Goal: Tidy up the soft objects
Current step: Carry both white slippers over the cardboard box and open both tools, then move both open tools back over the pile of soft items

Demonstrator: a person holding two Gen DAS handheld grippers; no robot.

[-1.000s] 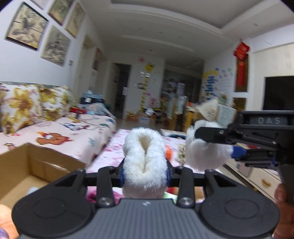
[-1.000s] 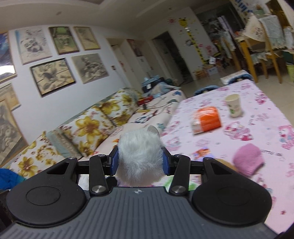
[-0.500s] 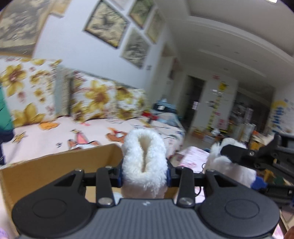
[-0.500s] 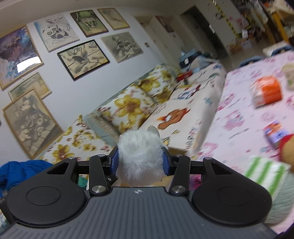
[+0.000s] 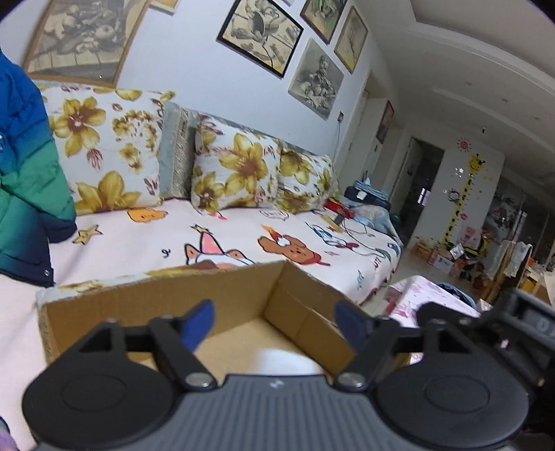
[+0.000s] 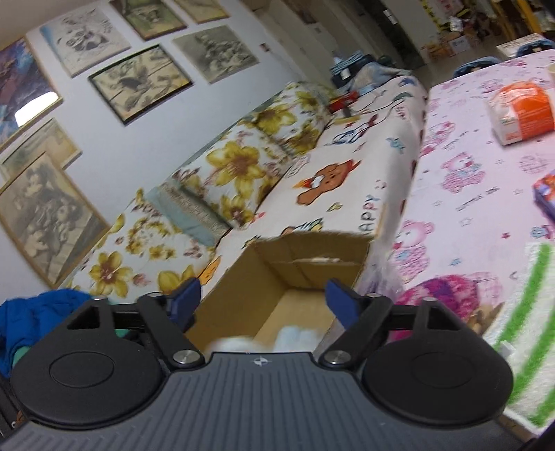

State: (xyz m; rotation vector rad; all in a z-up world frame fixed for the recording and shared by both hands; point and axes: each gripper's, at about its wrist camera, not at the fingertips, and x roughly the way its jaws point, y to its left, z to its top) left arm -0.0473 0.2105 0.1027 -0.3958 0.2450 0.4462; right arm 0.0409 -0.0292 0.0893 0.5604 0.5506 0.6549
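Left hand-held gripper [image 5: 274,321] sits over an open cardboard box [image 5: 242,298]; its jaws have just been opening and now stand spread, blue pads [image 5: 199,321] apart with nothing between them. Through the gap the tan box floor shows, plus a pale white patch low at the gripper body's edge, too blurred to identify from this view. Right hand-held gripper [image 6: 262,300] is likewise above the same box [image 6: 305,263], jaws just opened wide, blue pads [image 6: 341,301] clear of any object. Below it, inside the box and partly hidden by the gripper body, lie white fluffy soft toys [image 6: 277,338]; whether there are one or two I cannot tell. In the left wrist view the right gripper's black body [image 5: 520,322] appears at the right edge, just beside the box. The box stands between a sofa [image 5: 208,239], covered with a cartoon-print sheet, and a counter [image 6: 485,180] with a pink patterned cloth. On the counter: an orange and white pack [image 6: 520,111], a green-and-white striped cloth [image 6: 530,322] at the near right, and a pink knitted item [image 6: 447,298] just beside it. Yellow-flowered cushions [image 5: 239,173] lean along the sofa back; a blue and green jacket [image 5: 27,173] hangs at left. Framed pictures [image 5: 260,31] on the wall above.
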